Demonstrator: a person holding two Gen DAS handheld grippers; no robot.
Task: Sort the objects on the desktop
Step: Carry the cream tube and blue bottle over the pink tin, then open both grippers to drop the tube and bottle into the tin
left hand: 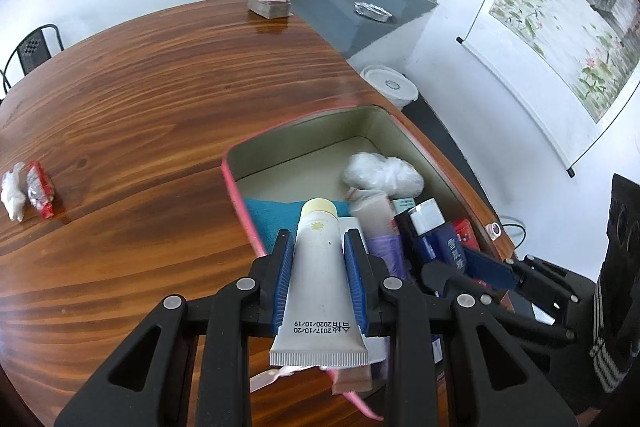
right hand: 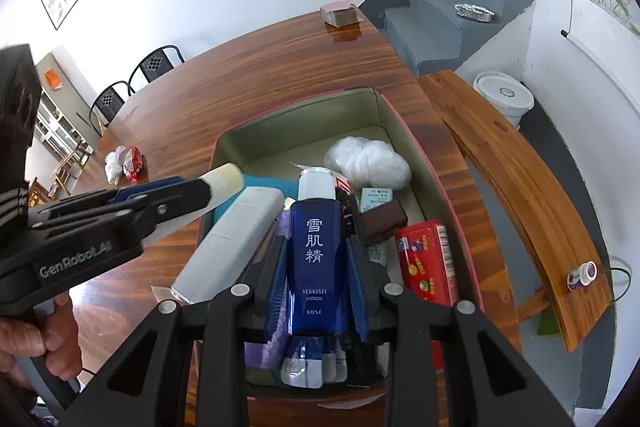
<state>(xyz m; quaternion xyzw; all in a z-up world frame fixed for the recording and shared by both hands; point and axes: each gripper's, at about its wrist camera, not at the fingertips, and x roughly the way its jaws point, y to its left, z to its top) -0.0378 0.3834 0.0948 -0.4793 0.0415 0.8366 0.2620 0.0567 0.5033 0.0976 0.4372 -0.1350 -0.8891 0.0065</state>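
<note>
A white tube with a pale yellow cap is clamped in my left gripper, hanging over the near left rim of a pink-edged box. My right gripper is shut on a dark blue lotion bottle with a silver-white cap, held above the box's near end. Inside lie a white plastic wad, a teal cloth, a red tin, a brown block and a long pale grey case. The two grippers are side by side, left of centre and right of centre.
A crumpled white and red wrapper pair lies on the wooden table to the left. A stack of cards sits at the far edge. A wooden bench with a small jar runs along the right, near a white bucket.
</note>
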